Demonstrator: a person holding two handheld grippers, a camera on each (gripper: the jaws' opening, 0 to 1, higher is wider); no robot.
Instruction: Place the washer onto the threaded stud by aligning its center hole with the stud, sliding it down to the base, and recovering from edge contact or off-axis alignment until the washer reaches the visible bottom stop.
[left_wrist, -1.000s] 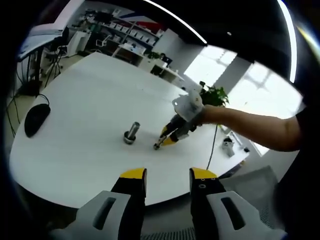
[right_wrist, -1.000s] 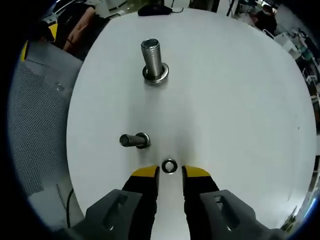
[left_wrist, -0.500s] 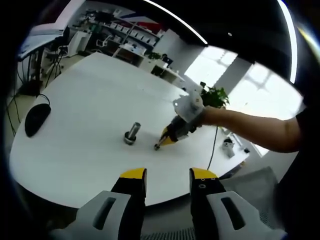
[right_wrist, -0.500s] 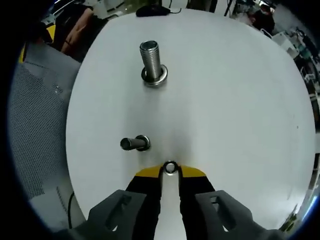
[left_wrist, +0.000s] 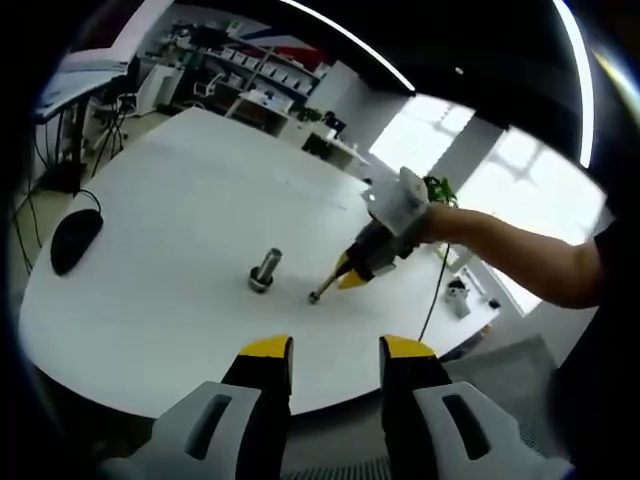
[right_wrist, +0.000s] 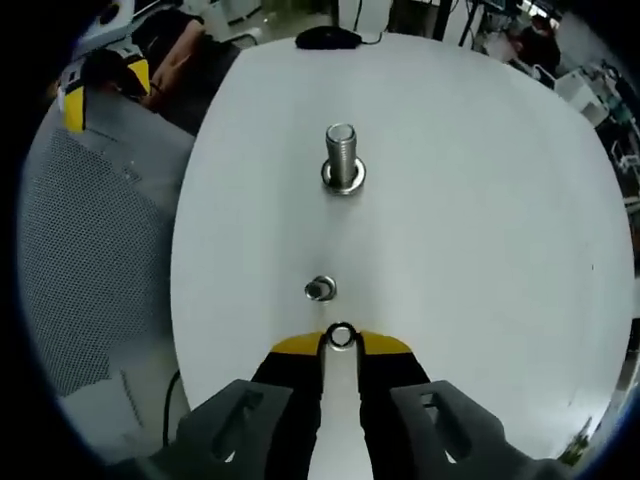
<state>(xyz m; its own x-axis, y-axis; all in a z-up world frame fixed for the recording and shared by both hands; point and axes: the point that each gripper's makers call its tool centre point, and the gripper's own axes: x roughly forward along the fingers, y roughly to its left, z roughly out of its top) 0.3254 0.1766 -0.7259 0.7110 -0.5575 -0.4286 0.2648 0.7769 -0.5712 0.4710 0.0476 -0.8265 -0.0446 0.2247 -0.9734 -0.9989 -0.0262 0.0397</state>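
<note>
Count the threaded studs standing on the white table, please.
2. The large stud stands farther from the right gripper; the small stud stands just ahead of it.

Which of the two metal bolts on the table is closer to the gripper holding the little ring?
The smaller bolt, just past the right gripper gripping the washer. The big threaded stud stands farther off.

hand-held gripper (right_wrist: 341, 347): yellow tips | black jaws | grey housings
</note>
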